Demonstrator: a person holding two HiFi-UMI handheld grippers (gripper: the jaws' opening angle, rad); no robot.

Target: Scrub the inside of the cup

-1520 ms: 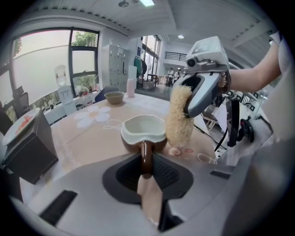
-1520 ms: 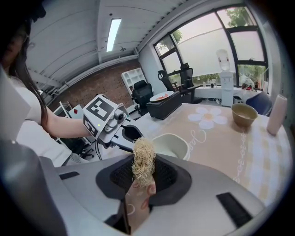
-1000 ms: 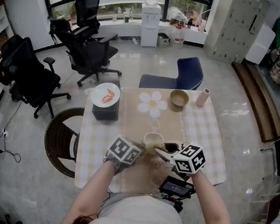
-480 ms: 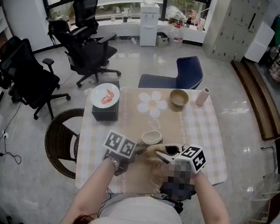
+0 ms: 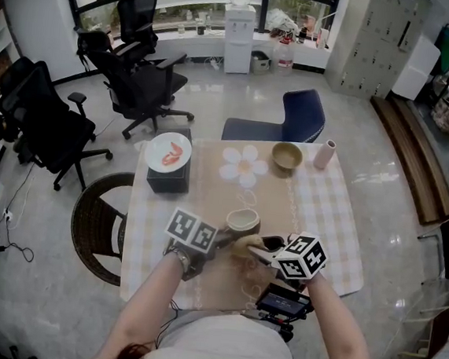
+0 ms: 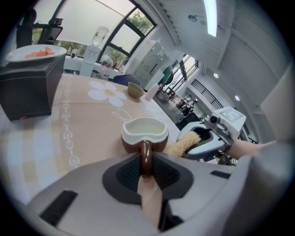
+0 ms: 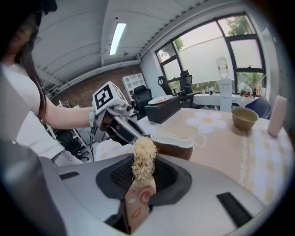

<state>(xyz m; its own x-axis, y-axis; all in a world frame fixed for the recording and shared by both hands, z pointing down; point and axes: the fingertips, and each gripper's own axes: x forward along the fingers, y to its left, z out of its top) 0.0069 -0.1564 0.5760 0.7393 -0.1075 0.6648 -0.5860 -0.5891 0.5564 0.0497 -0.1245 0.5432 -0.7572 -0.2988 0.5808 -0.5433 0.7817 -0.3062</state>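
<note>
A brown cup [image 5: 242, 219] with a cream inside stands on the checked table [image 5: 327, 216]; its mouth [image 6: 144, 129] faces up. My left gripper [image 5: 221, 234] is shut on the cup's brown handle [image 6: 145, 156], which sits between the pads. My right gripper [image 5: 260, 248] is shut on a pale fibrous scrubber [image 7: 144, 159]. The scrubber [image 5: 247, 244] hangs just outside the cup, beside its near right wall, and is not inside it. In the right gripper view the cup [image 7: 173, 144] lies just beyond the scrubber's tip, with the left gripper [image 7: 126, 131] at its left.
A black box bearing a white plate [image 5: 170, 152] of red food stands at the table's far left. An olive bowl [image 5: 287, 156] and a pink bottle [image 5: 325, 155] are at the far right. A flower mat [image 5: 244, 166] lies between. A wicker chair [image 5: 98, 222] sits left of the table.
My left gripper has rolled, turning the cup with it. My right gripper has dropped a little toward me, so the scrubber has come off the cup's rim to its near side.
</note>
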